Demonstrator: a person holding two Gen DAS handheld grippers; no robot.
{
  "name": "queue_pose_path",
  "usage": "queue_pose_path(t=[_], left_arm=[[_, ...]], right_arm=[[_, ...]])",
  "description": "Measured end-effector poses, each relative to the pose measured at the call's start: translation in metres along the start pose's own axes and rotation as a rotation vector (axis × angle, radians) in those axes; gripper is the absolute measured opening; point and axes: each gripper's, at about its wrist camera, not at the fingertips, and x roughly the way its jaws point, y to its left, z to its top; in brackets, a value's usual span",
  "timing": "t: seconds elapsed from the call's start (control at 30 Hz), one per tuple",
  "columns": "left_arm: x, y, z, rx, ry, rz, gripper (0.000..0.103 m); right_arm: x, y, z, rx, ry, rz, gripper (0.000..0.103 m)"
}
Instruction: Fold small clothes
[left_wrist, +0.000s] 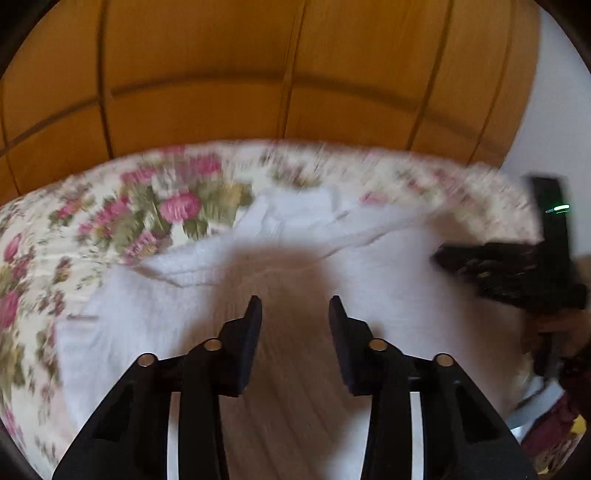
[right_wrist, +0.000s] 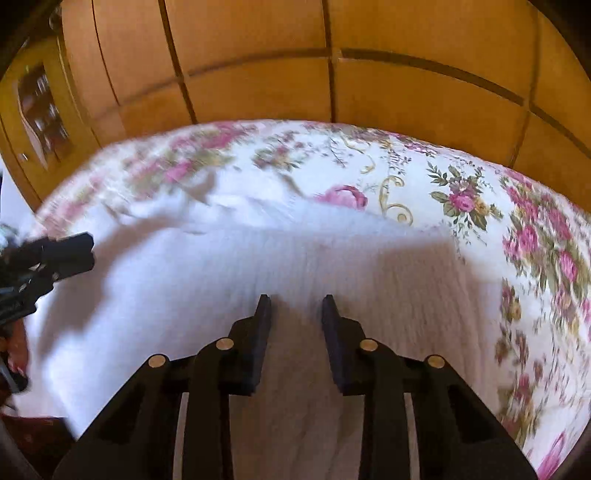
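The white garment (left_wrist: 295, 258) lies spread flat on the floral bedspread (left_wrist: 110, 210), so that its edges are within your reach for a fold. Your left gripper (left_wrist: 295, 306) hangs over its middle, fingers (left_wrist: 255, 314) parted and grasping nothing. Your right gripper (right_wrist: 295, 306) hangs likewise over the cloth, fingers (right_wrist: 264, 314) released. Wooden panelling (left_wrist: 221, 74) stands behind the bed. Both views are blurred, so the hem detail is unclear.

No text or labels readable — perhaps blur hides some.
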Motion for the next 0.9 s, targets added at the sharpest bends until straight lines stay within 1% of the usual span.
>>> queue_pose_path(t=[0.03,0.07,0.1,0.13,0.17,0.2,0.27,0.33,0.37,0.4,0.43,0.47,0.5,0.53,0.57,0.6,0.67,0.7,0.8,0.9], left_arm=[[0.021,0.008,0.003,-0.016,0.028,0.032,0.033],[0.031,0.016,0.000,-0.036,0.032,0.038,0.033],[0.040,0.027,-0.001,-0.065,0.019,0.035,0.033],[0.043,0.037,-0.002,-0.100,0.003,0.018,0.033],[0.045,0.049,-0.003,-0.160,-0.005,-0.028,0.033],[0.043,0.055,-0.004,-0.193,-0.015,-0.046,0.033],[0.039,0.061,-0.009,-0.218,-0.041,-0.070,0.033],[0.035,0.062,-0.012,-0.228,-0.060,-0.095,0.033],[0.030,0.065,-0.015,-0.243,-0.075,-0.124,0.033],[0.026,0.064,-0.016,-0.254,-0.085,-0.132,0.033],[0.020,0.065,-0.018,-0.266,-0.101,-0.140,0.036],[0.012,0.064,-0.022,-0.276,-0.126,-0.150,0.045],[0.006,0.062,-0.025,-0.276,-0.146,-0.145,0.057],[-0.001,0.060,-0.027,-0.272,-0.165,-0.121,0.065],[-0.013,0.057,-0.031,-0.266,-0.201,-0.061,0.079],[-0.022,0.055,-0.035,-0.261,-0.229,-0.013,0.084],[-0.038,0.056,-0.045,-0.257,-0.275,0.082,0.084],[-0.042,0.057,-0.049,-0.256,-0.278,0.104,0.084],[-0.041,0.064,-0.060,-0.254,-0.227,0.200,0.084],[-0.034,0.072,-0.074,-0.257,-0.201,0.218,0.087]], right_arm=[[0.005,-0.005,0.000,-0.002,-0.012,-0.012,0.032],[0.010,-0.012,0.000,0.014,-0.030,-0.027,0.032],[0.013,-0.020,-0.002,0.050,-0.045,-0.039,0.032],[0.017,-0.033,-0.005,0.116,-0.059,-0.041,0.032],[0.020,-0.043,-0.007,0.173,-0.067,-0.023,0.030],[0.020,-0.051,-0.009,0.211,-0.077,-0.005,0.026],[0.018,-0.054,-0.012,0.221,-0.087,0.002,0.026],[0.017,-0.053,-0.014,0.205,-0.093,-0.008,0.027],[0.015,-0.053,-0.013,0.201,-0.093,-0.011,0.027],[0.014,-0.054,-0.013,0.200,-0.095,-0.010,0.027],[0.015,-0.053,-0.012,0.200,-0.098,-0.008,0.027],[0.015,-0.053,-0.012,0.199,-0.102,-0.008,0.027],[0.014,-0.053,-0.012,0.196,-0.105,-0.012,0.028],[0.014,-0.051,-0.012,0.191,-0.107,-0.016,0.028],[0.018,-0.049,-0.011,0.183,-0.108,-0.019,0.028],[0.017,-0.048,-0.011,0.177,-0.109,-0.025,0.029],[0.018,-0.047,-0.011,0.175,-0.109,-0.024,0.029],[0.018,-0.048,-0.011,0.177,-0.110,-0.021,0.029],[0.017,-0.048,-0.012,0.177,-0.113,-0.021,0.029],[0.017,-0.048,-0.012,0.173,-0.115,-0.024,0.029]])
